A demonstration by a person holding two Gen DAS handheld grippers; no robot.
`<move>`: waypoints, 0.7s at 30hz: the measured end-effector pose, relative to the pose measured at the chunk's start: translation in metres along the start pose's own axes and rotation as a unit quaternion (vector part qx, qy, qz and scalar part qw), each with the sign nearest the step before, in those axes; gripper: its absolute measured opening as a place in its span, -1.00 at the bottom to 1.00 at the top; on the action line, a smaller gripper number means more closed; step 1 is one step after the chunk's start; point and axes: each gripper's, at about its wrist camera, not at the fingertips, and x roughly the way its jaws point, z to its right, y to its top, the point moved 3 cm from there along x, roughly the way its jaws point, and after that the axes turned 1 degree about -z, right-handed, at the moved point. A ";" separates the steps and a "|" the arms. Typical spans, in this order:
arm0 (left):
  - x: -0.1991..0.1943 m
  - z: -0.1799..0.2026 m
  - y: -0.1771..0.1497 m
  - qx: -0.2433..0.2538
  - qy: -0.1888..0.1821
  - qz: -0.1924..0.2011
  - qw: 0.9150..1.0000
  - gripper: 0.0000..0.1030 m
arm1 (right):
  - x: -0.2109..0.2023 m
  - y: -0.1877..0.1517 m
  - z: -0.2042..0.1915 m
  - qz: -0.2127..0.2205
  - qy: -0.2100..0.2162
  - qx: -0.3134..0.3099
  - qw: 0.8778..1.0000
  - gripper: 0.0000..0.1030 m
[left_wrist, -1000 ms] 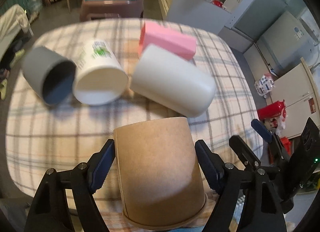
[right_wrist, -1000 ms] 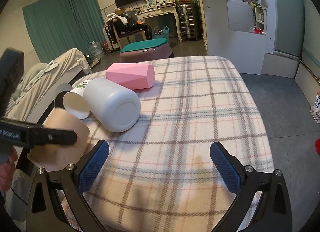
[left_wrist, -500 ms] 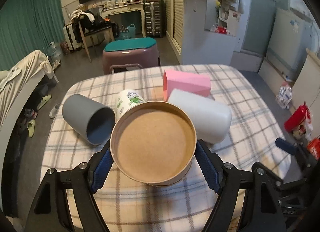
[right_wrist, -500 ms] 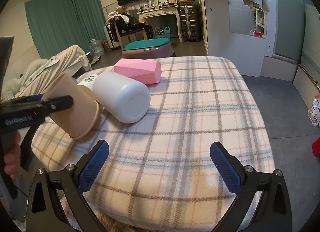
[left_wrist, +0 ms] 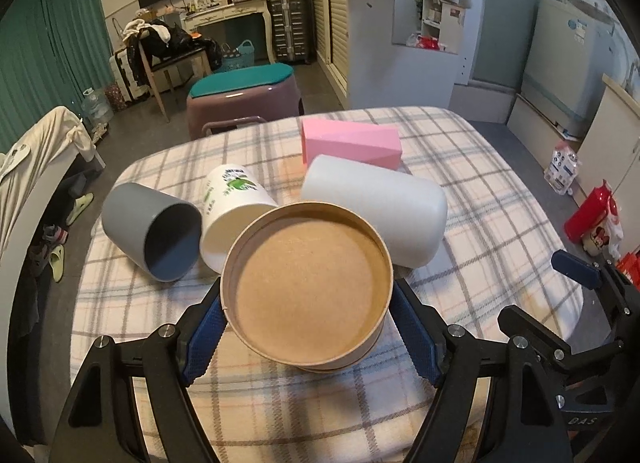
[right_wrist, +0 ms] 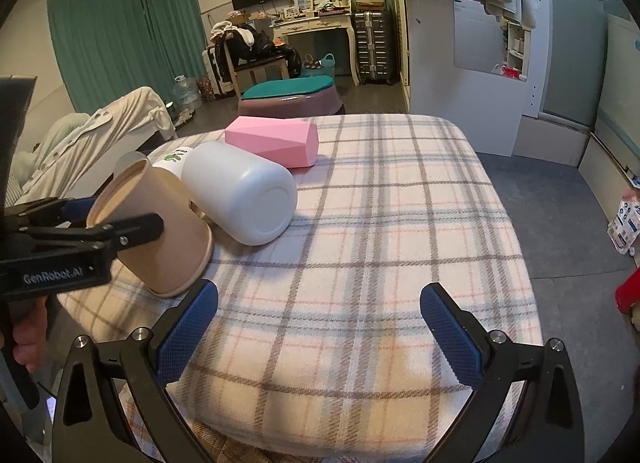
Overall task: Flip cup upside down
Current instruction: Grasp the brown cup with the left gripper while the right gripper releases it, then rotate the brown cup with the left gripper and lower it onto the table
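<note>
My left gripper (left_wrist: 308,323) is shut on a brown paper cup (left_wrist: 306,287). The cup's recessed base faces the left wrist camera. In the right wrist view the cup (right_wrist: 160,231) is tilted, with its rim touching the plaid cloth and its base up and to the left. The left gripper (right_wrist: 120,229) shows there clamping the cup's sides. My right gripper (right_wrist: 318,327) is open and empty above the near edge of the plaid table (right_wrist: 380,243). It also shows at the right edge of the left wrist view (left_wrist: 576,271).
Lying on their sides behind the brown cup are a grey cup (left_wrist: 154,233), a white paper cup with green print (left_wrist: 234,215), a large white cup (left_wrist: 376,209) and a pink faceted cup (left_wrist: 350,143). A purple stool (left_wrist: 244,97) stands beyond the table.
The left gripper has turned the brown cup over from side view to base toward the camera. The cup has come down so that its rim meets the cloth. The right gripper stayed open.
</note>
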 end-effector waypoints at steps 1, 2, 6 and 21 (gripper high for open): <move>0.001 0.001 -0.001 0.002 -0.001 -0.001 1.000 0.56 | 0.000 0.000 -0.001 -0.001 0.000 -0.001 1.000 0.97; 0.003 0.003 -0.001 0.005 0.000 0.000 1.000 0.56 | 0.001 0.000 -0.001 -0.001 -0.001 -0.002 1.000 0.97; 0.006 0.007 -0.001 0.017 0.006 0.008 1.000 0.56 | 0.001 0.002 -0.002 -0.002 -0.004 -0.004 1.000 0.97; 0.009 0.013 0.001 0.031 0.004 0.022 0.999 0.57 | -0.005 -0.001 -0.006 -0.002 -0.007 -0.009 1.000 0.97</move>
